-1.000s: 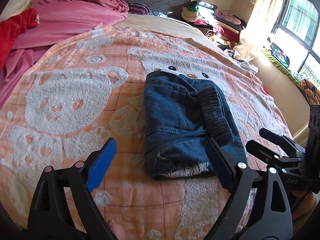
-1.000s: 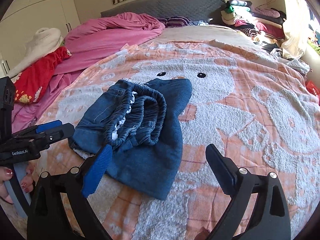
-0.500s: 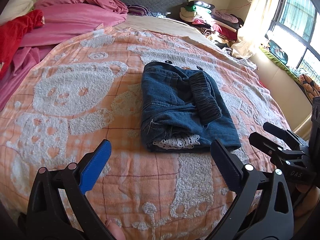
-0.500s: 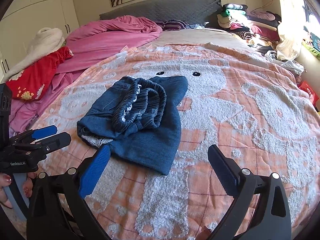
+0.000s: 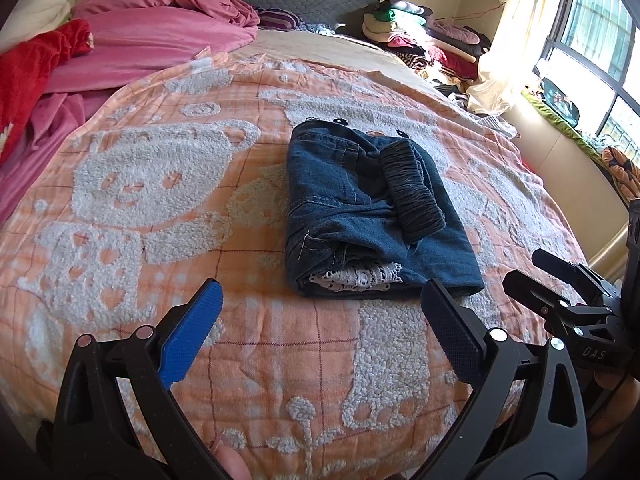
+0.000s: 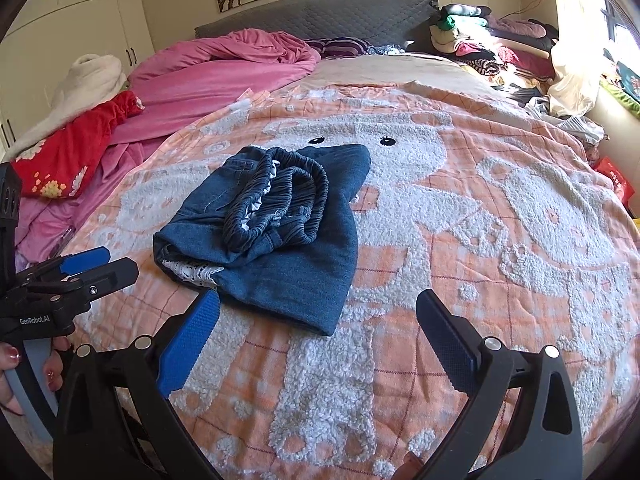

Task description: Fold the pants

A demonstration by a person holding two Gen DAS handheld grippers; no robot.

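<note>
Both claws, the left claw (image 5: 320, 312) and right claw (image 6: 318, 322), are spread and empty. The pants (image 5: 368, 208) lie folded on the bed (image 5: 160, 200); folding is judged done, only tidying possibly remaining.

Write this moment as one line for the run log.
pants: folded on blanket, untouched | left gripper: jaws open, empty | right gripper: jaws open, empty
</note>
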